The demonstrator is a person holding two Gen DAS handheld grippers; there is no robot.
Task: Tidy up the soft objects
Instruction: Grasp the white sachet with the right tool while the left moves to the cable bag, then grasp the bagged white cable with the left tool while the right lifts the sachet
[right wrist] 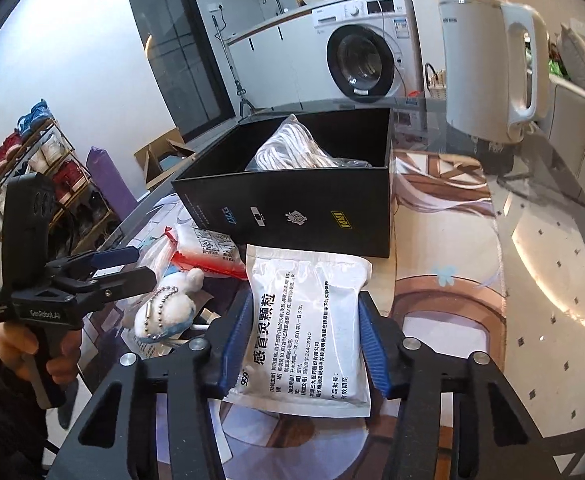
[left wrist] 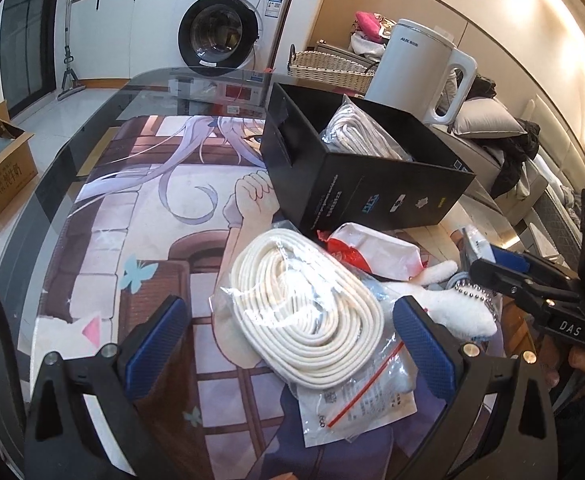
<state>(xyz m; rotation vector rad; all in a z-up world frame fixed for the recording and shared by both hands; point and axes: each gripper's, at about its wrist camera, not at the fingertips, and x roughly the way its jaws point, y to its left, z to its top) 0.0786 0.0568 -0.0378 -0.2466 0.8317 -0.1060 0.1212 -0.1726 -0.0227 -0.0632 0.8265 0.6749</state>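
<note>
A white medicine sachet (right wrist: pixel 306 328) was clamped between the blue pads of the right gripper (right wrist: pixel 304 340), held just in front of the black box (right wrist: pixel 292 208) on the tabletop (right wrist: pixel 532 280). One bagged coil of white rope (right wrist: pixel 288 152) was already sat inside that box. The left gripper (left wrist: pixel 288 344) was spread wide and released, hovering around a second bagged rope coil (left wrist: pixel 304 308) lying on the anime mat (left wrist: pixel 140 216). A small white plush keychain (left wrist: pixel 452 304) and a red-and-white packet (left wrist: pixel 372 252) were piled just right of it.
</note>
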